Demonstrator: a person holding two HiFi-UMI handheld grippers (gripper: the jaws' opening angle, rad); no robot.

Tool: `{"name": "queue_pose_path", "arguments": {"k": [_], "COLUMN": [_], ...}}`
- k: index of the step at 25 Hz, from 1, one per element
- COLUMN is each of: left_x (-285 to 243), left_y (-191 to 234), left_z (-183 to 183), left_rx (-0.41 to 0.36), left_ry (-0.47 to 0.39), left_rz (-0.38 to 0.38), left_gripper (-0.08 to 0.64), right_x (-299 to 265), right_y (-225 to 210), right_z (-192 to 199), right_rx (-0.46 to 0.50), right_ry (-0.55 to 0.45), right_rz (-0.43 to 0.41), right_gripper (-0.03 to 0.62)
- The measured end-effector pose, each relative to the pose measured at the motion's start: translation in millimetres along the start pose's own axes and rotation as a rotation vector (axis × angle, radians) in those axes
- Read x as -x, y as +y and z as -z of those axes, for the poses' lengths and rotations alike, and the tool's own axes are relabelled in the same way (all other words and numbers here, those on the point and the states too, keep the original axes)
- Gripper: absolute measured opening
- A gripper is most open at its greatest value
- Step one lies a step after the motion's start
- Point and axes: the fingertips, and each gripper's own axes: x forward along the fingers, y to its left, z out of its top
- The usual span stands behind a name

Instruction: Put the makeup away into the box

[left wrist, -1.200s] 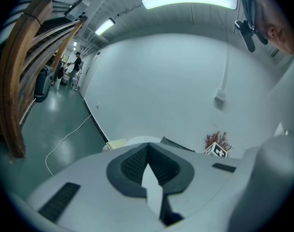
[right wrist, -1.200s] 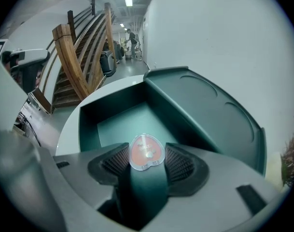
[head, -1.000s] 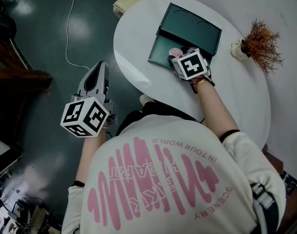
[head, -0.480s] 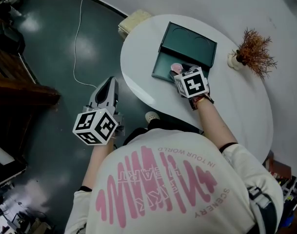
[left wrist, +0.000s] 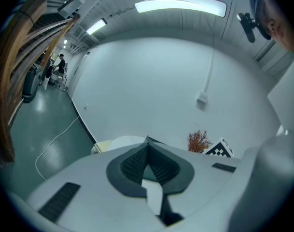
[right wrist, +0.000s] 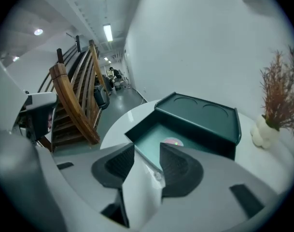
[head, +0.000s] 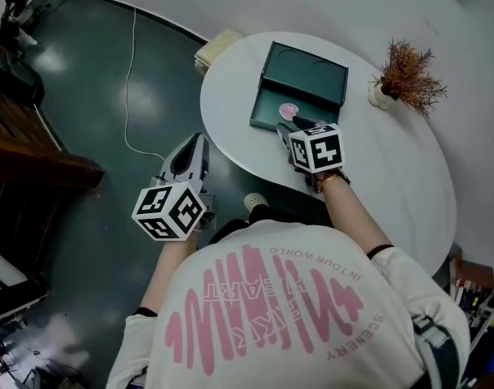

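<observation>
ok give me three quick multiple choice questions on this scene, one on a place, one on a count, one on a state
1. Where is the small round pink makeup piece?
A. on the opened lid of the dark green box
B. on the floor of the box's tray
C. between the jaws of the right gripper

2. How many round recesses does the lid have?
A. one
B. two
C. four

3. How do the right gripper's jaws stand?
A. apart, nothing between them
B. shut on the pink piece
C. shut on the lid's edge

Answers:
1 B: the pink piece lies flat inside the tray, beyond the gripper.
2 B: two circles sit side by side in the lid.
3 A: the jaws have just been closing, yet a gap shows between them with only the box's near wall seen through it.
</observation>
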Motion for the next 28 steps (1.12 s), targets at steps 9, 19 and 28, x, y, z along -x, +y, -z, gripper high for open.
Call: {"name": "queue_pose_path", "arguments": {"k": [9,19,28], "left_x": [25.2,33.0,23.9], "left_y": [-17.4,-37.0,-62.5], "left_z": [7.9,8.5,12.0], "left_rx": [0.002,-0.023,-0.049], "left_ry": [-0.003,-0.027,-0.045], "left_rz": [0.055,0.088,0.108], "left_gripper": [0.002,0.002,0.002], "right_x": [44.3,111.1,144.6], "right_y": [43.2,58.3,31.8], "right_z": [-10.2,-39.6,-42.3], "right_rx": [-0.152,-0.250,-0.239], "right_ry": [-0.198,-0.499,-0.625], "right_rz": [-0.069,-0.119,-0.067], "right_gripper": [0.027,-0.002,-0.003]}}
